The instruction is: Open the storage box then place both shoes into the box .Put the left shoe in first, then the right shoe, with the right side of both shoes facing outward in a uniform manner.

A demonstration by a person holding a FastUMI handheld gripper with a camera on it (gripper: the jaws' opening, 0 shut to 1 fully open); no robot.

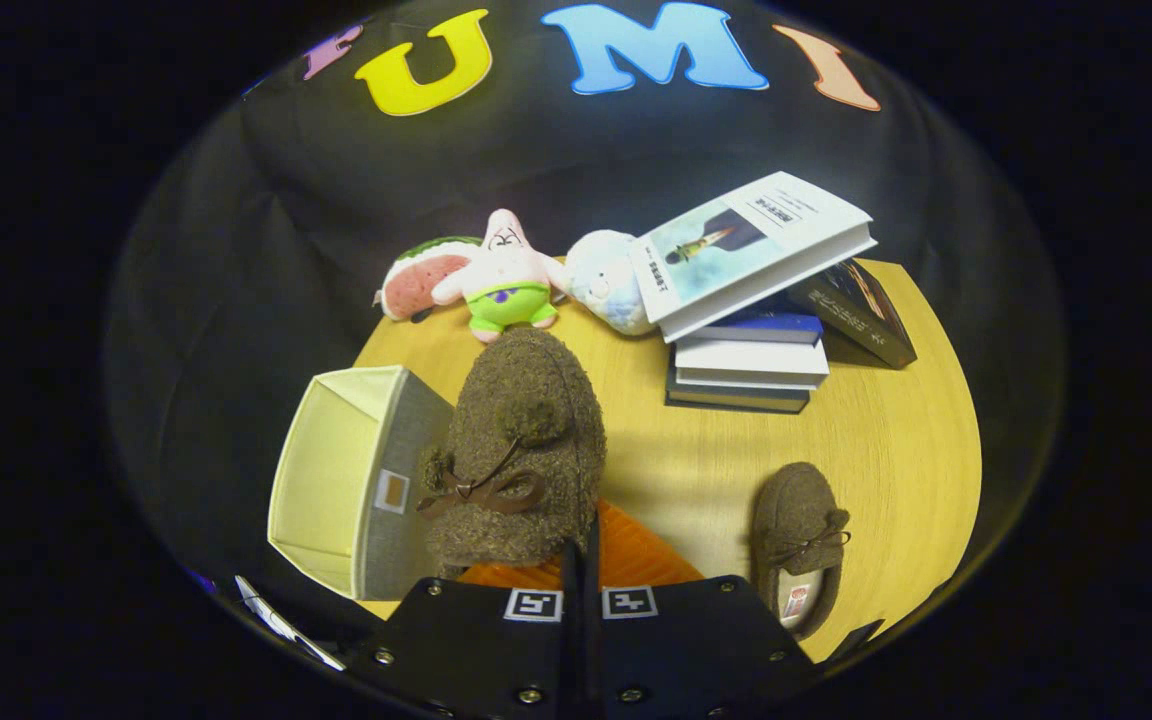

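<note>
Above the table (896, 440), gripper (583, 560) clamps one shoe (521, 450); another (798, 540) lies beside.

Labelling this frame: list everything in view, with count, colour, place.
held shoe: 1, fuzzy brown with bow, lifted just ahead of the fingers
second shoe: 1, brown, on the table right of the fingers
storage box: 1, pale yellow inside, grey outside, open, left of held shoe
plush toys: 3, pink, green, pale blue, at the table's far edge
books: stack, top one white, far right
table: 1, light wood
hand-held gripper: 1, fingers close together, gripping the held shoe
</note>
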